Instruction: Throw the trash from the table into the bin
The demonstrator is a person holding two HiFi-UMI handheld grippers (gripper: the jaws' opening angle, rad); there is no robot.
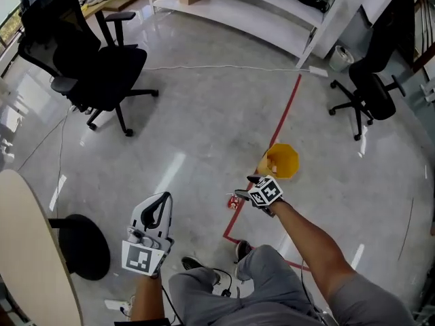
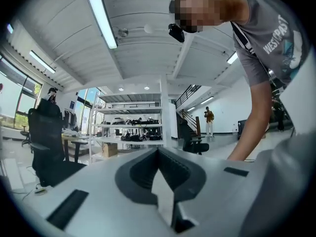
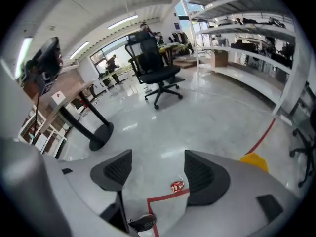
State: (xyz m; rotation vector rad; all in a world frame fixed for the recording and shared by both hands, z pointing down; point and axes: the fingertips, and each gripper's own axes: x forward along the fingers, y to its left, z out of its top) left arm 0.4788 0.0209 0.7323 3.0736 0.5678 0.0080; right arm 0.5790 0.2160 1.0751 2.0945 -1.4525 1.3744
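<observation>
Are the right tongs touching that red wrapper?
Apart. Right gripper view: right tongs open, red wrapper well beyond them, bare floor all around it.

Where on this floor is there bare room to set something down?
The widest bare floor lies between the black office chair, the yellow bin and the shelving. Crowded near the red wrapper, right gripper and shoes.

Open floor (image 1: 204, 134) is surrounding the yellow bin (image 1: 282, 160); a black office chair (image 1: 88, 60) is standing well apart, upper left.
</observation>
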